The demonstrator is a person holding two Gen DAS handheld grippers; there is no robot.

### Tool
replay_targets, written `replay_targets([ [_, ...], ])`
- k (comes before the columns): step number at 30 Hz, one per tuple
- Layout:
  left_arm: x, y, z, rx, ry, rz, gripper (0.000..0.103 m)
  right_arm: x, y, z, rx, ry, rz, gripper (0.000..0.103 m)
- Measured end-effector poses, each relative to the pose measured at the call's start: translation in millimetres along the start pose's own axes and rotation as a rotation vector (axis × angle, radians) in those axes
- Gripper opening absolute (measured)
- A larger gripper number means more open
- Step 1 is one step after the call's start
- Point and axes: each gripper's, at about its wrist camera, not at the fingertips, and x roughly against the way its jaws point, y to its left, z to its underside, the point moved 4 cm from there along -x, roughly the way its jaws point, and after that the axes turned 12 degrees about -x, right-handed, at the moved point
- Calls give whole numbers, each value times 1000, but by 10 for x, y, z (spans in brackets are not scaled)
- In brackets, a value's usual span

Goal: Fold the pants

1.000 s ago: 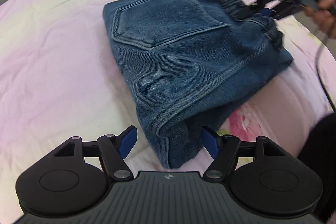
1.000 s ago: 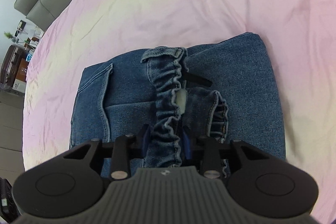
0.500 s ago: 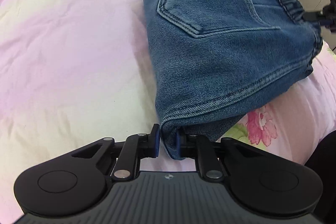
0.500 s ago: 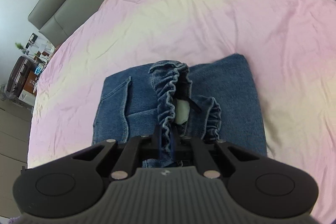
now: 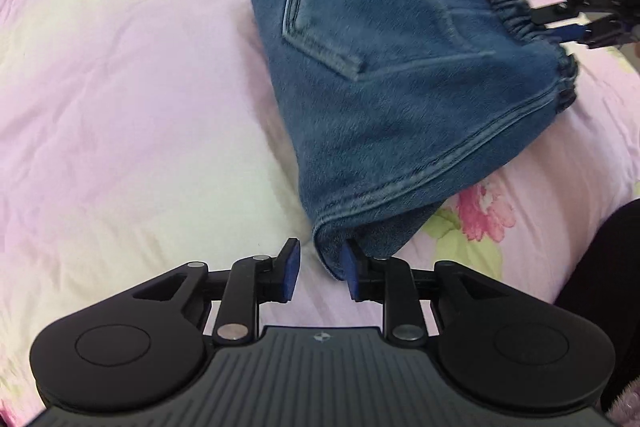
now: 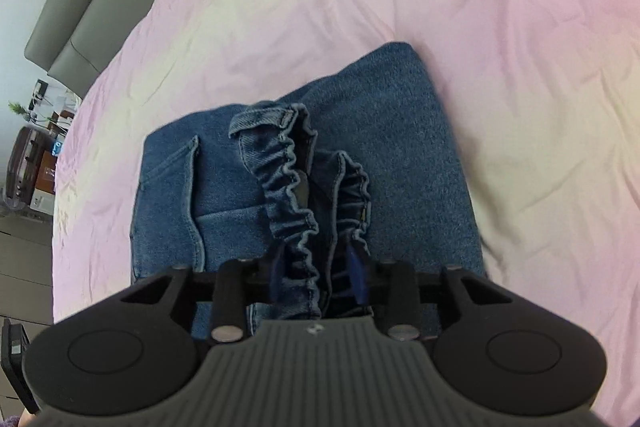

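Folded jeans on a pink bedspread, a gripper at each end.

The pants (image 5: 400, 99) lie folded into a compact denim bundle on the bedspread (image 5: 120, 87), back pocket (image 5: 340, 23) facing up (the cloth is motion-blurred in the left wrist view). The left gripper (image 5: 318, 271) sits at the near folded corner with its blue pads parted; the corner of the denim lies against the right-hand pad and clear of the other, so nothing is clamped. The right gripper (image 6: 318, 269) is at the ruffled elastic waistband (image 6: 296, 187), its fingers spread moderately with the gathered band lying loosely between them. From the left wrist view, that same gripper (image 5: 560, 27) shows at the far waistband edge. A pink flower print (image 5: 484, 215) shows on the bedding beside the bundle. A grey headboard (image 6: 80, 7) borders the bed.
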Motion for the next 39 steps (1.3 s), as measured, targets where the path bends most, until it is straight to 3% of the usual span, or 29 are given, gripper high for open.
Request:
replay_targets([
  [2,164,73,-79,8,-36,27,35,-4,-13,-105,-26,2,-37,51],
  [4,282,116,-205,39,-87,52,42,-80,-25,-200,-62,14,-62,52],
  [7,306,139,-398,86,-135,55,45,-246,-82,-305,-113,17,-69,53],
  [11,185,180,-539,132,-136,42,45,-448,-190,-387,-214,47,-118,56],
  [14,99,189,-594,168,-142,59,45,-514,-244,-421,-275,50,-171,69],
  [15,73,197,-609,186,-145,68,45,-518,-249,-433,-292,48,-176,69],
  [17,10,215,-627,218,-150,76,45,-516,-187,-435,-260,42,-167,34],
  [19,-26,218,-638,236,-157,79,45,-423,-11,-434,-149,15,-136,20],
  [23,-17,254,-656,256,-174,64,45,-52,443,-412,38,-39,-170,9],
  [27,17,302,-724,292,-210,53,45,421,898,-477,201,-124,-198,7],
  [30,49,325,-792,314,-242,68,45,593,985,-650,227,-192,-139,6],
  [39,-208,302,-1061,305,-269,76,45,37,-85,-812,-26,-137,17,6],
])
